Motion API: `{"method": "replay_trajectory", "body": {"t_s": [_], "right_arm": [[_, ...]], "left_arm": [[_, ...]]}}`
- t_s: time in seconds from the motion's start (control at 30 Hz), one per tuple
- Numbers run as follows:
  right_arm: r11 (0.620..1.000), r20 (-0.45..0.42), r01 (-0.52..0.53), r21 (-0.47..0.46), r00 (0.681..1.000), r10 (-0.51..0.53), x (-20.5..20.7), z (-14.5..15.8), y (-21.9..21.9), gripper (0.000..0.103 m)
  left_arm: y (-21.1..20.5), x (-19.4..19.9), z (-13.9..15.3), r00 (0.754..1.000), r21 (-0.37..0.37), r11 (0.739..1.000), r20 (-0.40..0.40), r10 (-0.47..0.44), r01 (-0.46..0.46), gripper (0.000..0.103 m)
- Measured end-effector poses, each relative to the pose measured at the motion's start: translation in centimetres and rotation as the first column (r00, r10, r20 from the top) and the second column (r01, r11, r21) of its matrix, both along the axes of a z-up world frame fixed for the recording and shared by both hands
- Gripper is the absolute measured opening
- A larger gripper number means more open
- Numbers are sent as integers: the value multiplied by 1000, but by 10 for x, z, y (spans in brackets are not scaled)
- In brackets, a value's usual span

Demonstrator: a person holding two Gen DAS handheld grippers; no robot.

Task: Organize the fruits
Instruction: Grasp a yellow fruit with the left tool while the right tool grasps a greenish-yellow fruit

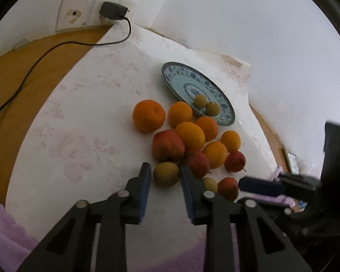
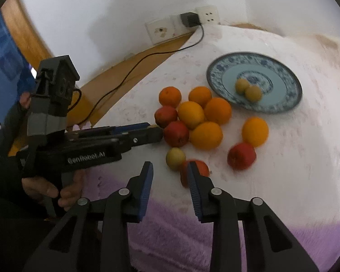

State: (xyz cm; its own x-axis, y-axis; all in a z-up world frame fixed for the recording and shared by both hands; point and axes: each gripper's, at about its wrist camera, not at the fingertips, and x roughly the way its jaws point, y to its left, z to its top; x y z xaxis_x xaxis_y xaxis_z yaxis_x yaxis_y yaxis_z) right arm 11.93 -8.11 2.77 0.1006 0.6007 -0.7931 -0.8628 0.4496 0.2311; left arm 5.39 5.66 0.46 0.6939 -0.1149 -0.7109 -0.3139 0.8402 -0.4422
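Blue-and-white patterned plate, orange oranges, red apples, faint pink-floral white cloth

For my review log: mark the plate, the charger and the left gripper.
plate (image 2: 283,77): right wrist view, bare light-blue inner ring.
charger (image 1: 112,10): left wrist view, middle of its black body.
left gripper (image 1: 165,176): left wrist view, midway between its fingertips.

left gripper: jaws apart, fingers level, reaching forward low | right gripper: jaws apart, blue pads facing inward | left hand: wrapped around the left gripper's handle, dark sleeve to the wrist
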Motion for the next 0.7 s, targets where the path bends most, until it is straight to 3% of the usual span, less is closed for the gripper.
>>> {"method": "replay_trajectory", "body": {"t_s": [0.13, 0.3, 0.43, 0.7], "right_arm": [[996, 60, -54, -73, 996, 58, -2, -2, 18, 33], [978, 126, -130, -165, 980, 151, -7, -6, 38, 33], [944, 170, -168, -285, 960, 222, -12, -15, 52, 33], [914, 239, -165, -372, 934, 266, -19, -26, 64, 24]], "left_arm": [[0, -5, -2, 1000, -5, 1000, 27, 6, -6, 26], [15, -10, -9, 997, -125, 992, 72, 29, -20, 26], [15, -10, -8, 997, -124, 992, 72, 31, -22, 26], [13, -12, -8, 997, -117, 993, 72, 31, -23, 25]]}}
